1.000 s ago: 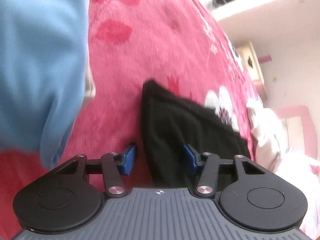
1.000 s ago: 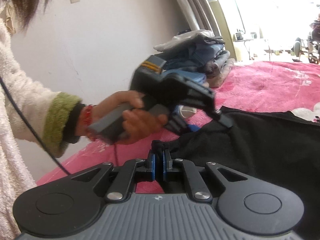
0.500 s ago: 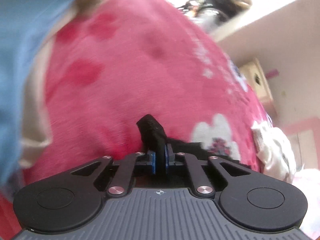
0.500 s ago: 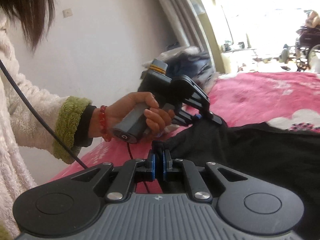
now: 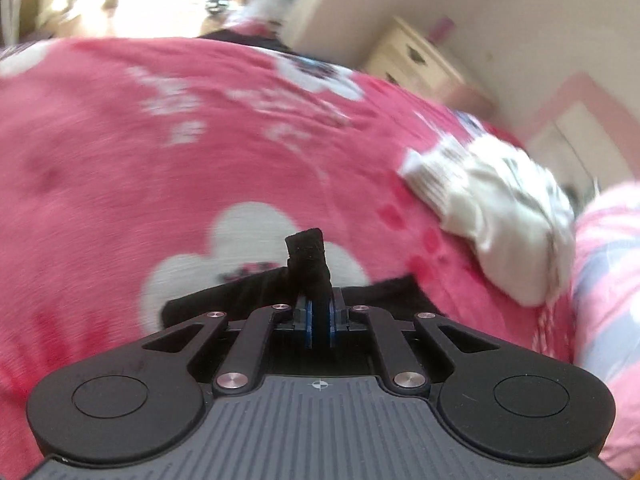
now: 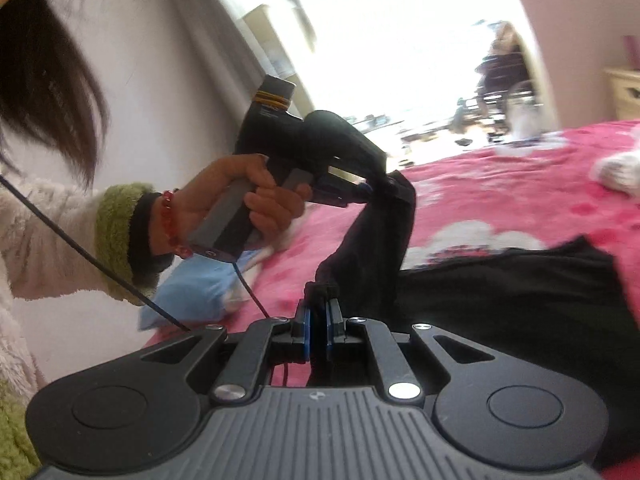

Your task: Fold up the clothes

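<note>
From the left wrist, the left tongs (image 5: 318, 320) pinch a corner of the black garment (image 5: 308, 256) above the pink flowered blanket (image 5: 120, 168), while from the right wrist, the right tongs (image 6: 318, 330) clamp another bunched edge of it, the rest draped across the bed.

No readable text, labels, brands or numbers in either view. Only a small crosshair mark on the near ribbed housing of each gripper; everything else too blurred to read.

Pink floral bedspread (image 5: 120, 160) — cream dresser (image 5: 416, 60) (blurred).
</note>
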A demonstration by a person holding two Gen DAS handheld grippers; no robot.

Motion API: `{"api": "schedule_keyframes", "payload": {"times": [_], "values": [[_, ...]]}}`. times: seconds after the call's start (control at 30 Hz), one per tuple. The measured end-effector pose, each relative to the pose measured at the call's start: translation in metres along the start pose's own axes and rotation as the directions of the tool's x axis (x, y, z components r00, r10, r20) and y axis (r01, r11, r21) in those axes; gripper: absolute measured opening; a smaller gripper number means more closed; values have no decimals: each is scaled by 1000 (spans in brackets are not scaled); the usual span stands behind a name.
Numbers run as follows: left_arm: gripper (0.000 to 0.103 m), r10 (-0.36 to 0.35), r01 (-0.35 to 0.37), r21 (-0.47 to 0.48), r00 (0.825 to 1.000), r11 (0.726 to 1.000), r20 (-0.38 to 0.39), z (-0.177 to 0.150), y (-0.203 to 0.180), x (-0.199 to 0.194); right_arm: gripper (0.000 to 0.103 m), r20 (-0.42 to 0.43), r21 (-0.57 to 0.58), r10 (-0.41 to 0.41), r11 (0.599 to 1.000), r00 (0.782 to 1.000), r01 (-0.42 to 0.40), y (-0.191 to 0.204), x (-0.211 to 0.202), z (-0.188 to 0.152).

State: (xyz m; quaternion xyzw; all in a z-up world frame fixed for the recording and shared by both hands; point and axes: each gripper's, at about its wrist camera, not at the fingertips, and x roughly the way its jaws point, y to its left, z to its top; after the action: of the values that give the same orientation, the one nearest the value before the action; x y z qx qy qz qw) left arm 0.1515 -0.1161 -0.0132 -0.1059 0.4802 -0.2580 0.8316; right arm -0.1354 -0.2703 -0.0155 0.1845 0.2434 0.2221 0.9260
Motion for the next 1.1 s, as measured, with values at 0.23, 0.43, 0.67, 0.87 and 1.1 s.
{"api": "schedule_keyframes", "payload": {"times": [0.23, 0.43, 0.67, 0.87, 1.1], "values": [[5, -2, 12, 179, 998, 984, -55, 5, -80, 62, 8, 61, 209, -158, 968, 986, 142, -54, -42, -5], [5, 26, -6, 226, 996, 974, -85, -1, -111, 104, 7, 77, 357, -267, 907, 961, 223, -92, -71, -17], [11, -3, 37, 286, 993, 958, -118, -10, -126, 130, 7, 67, 455, -342, 847, 937, 277, -127, -82, -29], [33, -81, 130, 333, 984, 934, -156, -12, -124, 132, 7, 5, 543, -394, 773, 919, 328, -157, -77, -50], [43, -154, 274, 424, 943, 863, -294, -30, -114, 56, 7, -24, 616, -395, 718, 919, 324, -172, -79, -59]]}}
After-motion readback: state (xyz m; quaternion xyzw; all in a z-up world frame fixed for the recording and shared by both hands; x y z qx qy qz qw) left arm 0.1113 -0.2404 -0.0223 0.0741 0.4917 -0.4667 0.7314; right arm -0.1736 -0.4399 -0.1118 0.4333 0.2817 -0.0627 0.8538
